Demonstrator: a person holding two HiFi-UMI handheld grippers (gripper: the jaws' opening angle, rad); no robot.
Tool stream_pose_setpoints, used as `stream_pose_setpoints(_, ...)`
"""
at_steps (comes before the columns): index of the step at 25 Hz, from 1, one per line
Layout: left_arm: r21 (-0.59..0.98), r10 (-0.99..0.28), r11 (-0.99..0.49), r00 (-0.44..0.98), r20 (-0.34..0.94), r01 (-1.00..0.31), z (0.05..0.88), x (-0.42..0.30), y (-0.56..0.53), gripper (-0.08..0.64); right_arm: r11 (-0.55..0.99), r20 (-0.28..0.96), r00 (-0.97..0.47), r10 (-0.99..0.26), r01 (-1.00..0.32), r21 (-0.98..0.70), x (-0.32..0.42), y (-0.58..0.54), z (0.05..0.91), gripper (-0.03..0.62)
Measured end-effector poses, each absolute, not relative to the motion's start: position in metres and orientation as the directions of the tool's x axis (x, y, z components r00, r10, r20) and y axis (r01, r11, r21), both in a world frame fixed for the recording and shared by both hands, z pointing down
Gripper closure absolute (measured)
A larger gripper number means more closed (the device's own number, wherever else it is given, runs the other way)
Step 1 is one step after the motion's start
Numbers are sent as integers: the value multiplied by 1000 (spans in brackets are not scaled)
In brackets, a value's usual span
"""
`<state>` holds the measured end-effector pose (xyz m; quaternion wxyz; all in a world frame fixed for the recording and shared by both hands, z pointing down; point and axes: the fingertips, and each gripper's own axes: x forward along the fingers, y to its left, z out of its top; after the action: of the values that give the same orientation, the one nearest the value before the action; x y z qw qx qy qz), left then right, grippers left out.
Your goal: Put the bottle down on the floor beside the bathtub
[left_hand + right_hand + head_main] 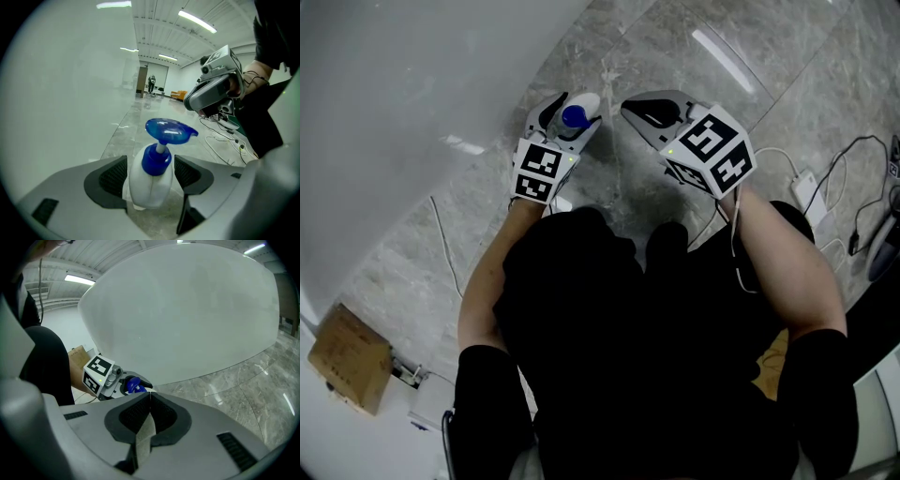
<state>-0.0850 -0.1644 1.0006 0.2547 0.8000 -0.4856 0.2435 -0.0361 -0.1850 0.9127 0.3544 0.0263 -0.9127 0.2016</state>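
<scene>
The bottle (151, 185) stands on the grey marble floor (675, 56), just beside the white wall of the bathtub (403, 103) on the left, so the placing looks done and the step in hand is most likely the let-go. The left gripper (569, 105) has its jaws spread wide around the bottle's body, one ribbed pad on each side. The pads seem to sit just off the plastic rather than pressing it, though the gaps are slim. To finish well, the jaws should keep that width while the gripper draws back along its own line towards the person, with no sideways drift. A nudge from either pad could tip a light, tall bottle. It should not lift until the jaws are clear, because the blue pump head (168, 130) overhangs the right jaw. The right gripper (150, 401) hangs well to the right, its jaws closed together on nothing, and is best kept there. The bottle is upright with its long axis vertical, base on the floor and pump on top. Its spout points right, away from the tub and towards the right gripper.
</scene>
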Motion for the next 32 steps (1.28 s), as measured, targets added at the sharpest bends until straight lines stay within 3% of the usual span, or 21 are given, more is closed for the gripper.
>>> stream_pose_setpoints(7, 146, -646, -370, 367, 670, -918, 995, -86, -144, 249, 893, 648, -760, 45, -260, -367, -40, -194, 898, 563)
stream_pose_setpoints(16, 156, -623, -321, 332, 708, -934, 917, -104, -141, 252, 880, 625, -777, -82, -351, -321, -28, -168, 824, 563)
stream_pose_setpoints(21, 214, -650, -280, 349, 675, -936, 829, -93, -145, 358, 836, 581, -805, -120, -398, -378, -21, -147, 758, 563)
stream_pose_setpoints(27, 250, -674, -332, 415, 611, -909, 699, -61, -139, 505, 834, 540, -827, -159, -405, -375, -17, -141, 648, 563)
stream_pose_setpoints(32, 256, -700, -381, 458, 548, -889, 587, -37, -138, 541, 827, 526, -825, -208, -435, -355, -1, -139, 550, 563)
